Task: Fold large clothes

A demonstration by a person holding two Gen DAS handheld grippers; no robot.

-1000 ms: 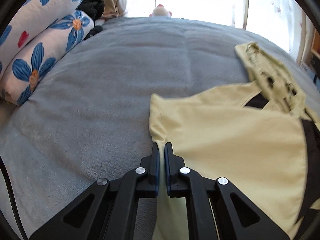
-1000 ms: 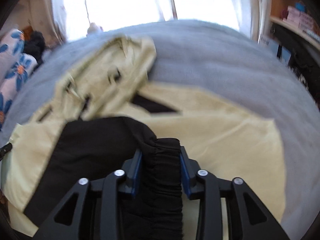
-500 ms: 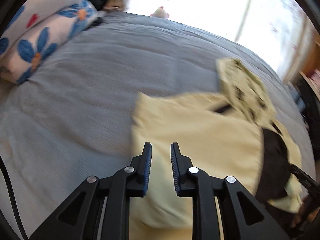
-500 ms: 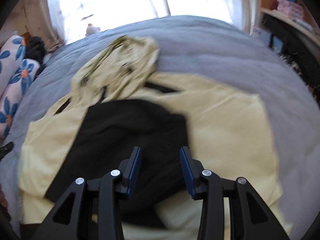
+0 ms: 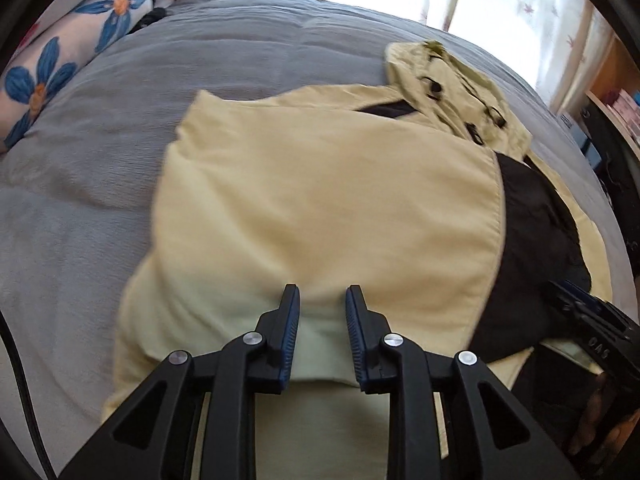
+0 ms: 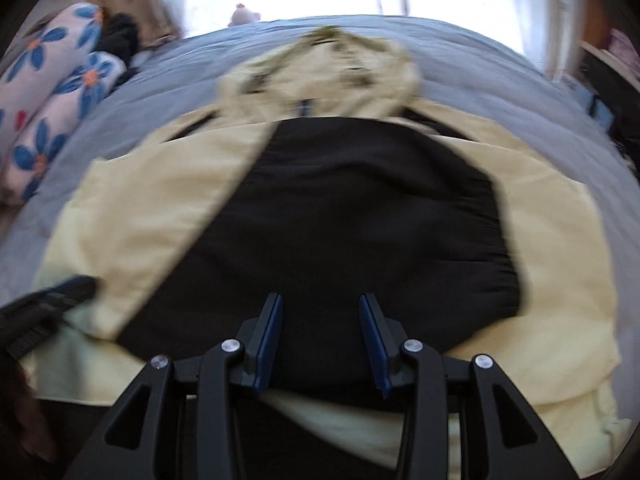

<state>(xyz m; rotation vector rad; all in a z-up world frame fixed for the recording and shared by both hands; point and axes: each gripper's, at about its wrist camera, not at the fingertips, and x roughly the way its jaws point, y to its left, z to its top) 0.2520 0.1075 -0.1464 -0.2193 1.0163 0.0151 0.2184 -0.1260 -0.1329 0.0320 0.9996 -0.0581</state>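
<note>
A pale yellow jacket [image 5: 320, 208] with a black lining [image 6: 360, 216] is spread on a grey blanket [image 5: 120, 128], its hood [image 5: 452, 80] pointing away toward the bright window. One yellow front panel is seen folded across the body, and the black lining is left exposed beside it. The left gripper [image 5: 322, 320] is held just above the yellow panel near the hem; its jaws are opening, a narrow gap is shown, and no cloth is seen between the pads. The right gripper [image 6: 321, 328] is poised over the black lining with its jaws moderately apart, and nothing is gripped there either. Flowered pillows [image 5: 60, 60] are stacked at the far left edge of the bed. Several risks can be judged from here. The folded panel is not pinned by anything, so it could be dragged out of line if a finger is brushed across it. Only the top layer might be caught at the next pinch, and the lining could then be pulled loose from the shell. The soft blanket could also be nipped together with the hem. The hood is left bunched, so a lumpy, uneven fold is likely unless it is flattened.
</note>
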